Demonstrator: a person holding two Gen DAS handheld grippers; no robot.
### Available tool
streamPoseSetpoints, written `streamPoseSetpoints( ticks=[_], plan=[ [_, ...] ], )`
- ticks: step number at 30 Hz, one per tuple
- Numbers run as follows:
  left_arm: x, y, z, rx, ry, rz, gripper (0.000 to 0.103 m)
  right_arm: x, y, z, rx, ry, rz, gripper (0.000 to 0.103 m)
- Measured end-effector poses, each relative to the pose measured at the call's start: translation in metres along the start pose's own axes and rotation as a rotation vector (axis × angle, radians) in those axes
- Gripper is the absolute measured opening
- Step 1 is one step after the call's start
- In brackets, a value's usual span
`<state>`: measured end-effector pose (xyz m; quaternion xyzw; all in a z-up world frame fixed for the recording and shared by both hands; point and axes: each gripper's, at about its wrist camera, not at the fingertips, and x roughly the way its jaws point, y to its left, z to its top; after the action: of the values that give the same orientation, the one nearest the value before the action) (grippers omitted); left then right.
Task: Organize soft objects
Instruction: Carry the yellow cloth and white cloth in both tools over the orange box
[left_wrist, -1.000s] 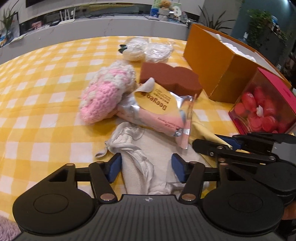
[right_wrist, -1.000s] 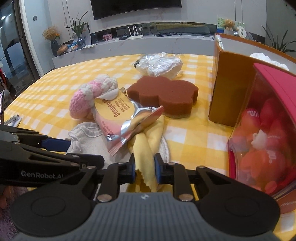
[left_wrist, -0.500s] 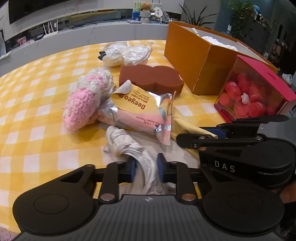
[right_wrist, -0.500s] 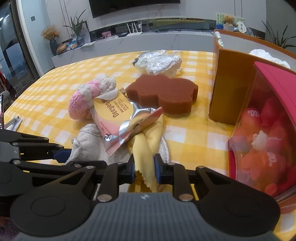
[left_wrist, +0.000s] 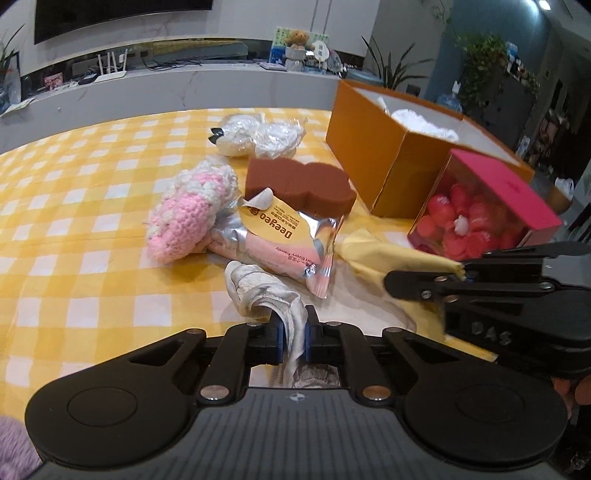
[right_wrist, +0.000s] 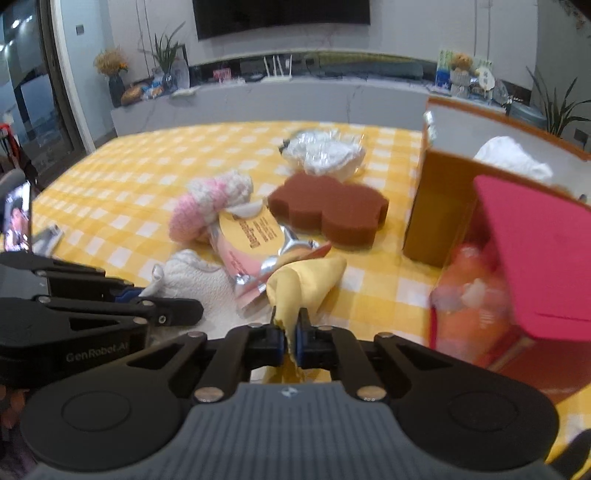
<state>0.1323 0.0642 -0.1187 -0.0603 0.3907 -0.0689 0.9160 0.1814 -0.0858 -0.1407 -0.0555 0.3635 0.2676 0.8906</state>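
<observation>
My left gripper (left_wrist: 293, 334) is shut on a white cloth (left_wrist: 264, 297) and holds it just above the yellow checked tablecloth. My right gripper (right_wrist: 291, 338) is shut on a yellow cloth (right_wrist: 301, 282), lifted off the table; it also shows in the left wrist view (left_wrist: 391, 258). Beyond lie a Deeyeo wipes pack (left_wrist: 280, 236), a pink and white crochet piece (left_wrist: 188, 210), a brown flower-shaped sponge (left_wrist: 299, 182) and a bagged white item (left_wrist: 258, 136). An open orange box (left_wrist: 391, 147) with white stuffing stands at the right.
A pink-lidded clear box of red pieces (left_wrist: 480, 214) stands close on the right, in front of the orange box. A phone (right_wrist: 16, 216) lies at the table's left edge. A purple knitted thing (left_wrist: 14, 450) shows at the lower left corner.
My left gripper has shut on the white cloth and raised it. My right gripper has lifted the yellow cloth up and to the right, away from the wipes pack.
</observation>
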Motion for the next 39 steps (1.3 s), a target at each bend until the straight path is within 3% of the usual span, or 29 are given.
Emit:
streamPoseSetpoints(
  ticks=[7, 20, 26, 32, 39],
  plan=[
    [-0.031, -0.002, 0.002, -0.020, -0.066, -0.012, 0.011, -0.041, 0.000, 0.000, -0.009, -0.093, -0.022, 0.003],
    [-0.090, -0.024, 0.029, 0.010, -0.260, -0.028, 0.011, -0.104, -0.012, 0.006, 0.019, -0.234, -0.031, 0.003],
    [-0.096, -0.047, 0.049, 0.061, -0.312, -0.067, 0.011, -0.135, -0.018, 0.021, -0.024, -0.307, -0.044, 0.003],
    [-0.091, -0.076, 0.077, 0.128, -0.358, -0.112, 0.011, -0.155, -0.043, 0.038, -0.077, -0.321, -0.066, 0.003],
    [-0.069, -0.100, 0.110, 0.160, -0.377, -0.157, 0.011, -0.160, -0.085, 0.057, -0.084, -0.324, -0.174, 0.003]
  ],
)
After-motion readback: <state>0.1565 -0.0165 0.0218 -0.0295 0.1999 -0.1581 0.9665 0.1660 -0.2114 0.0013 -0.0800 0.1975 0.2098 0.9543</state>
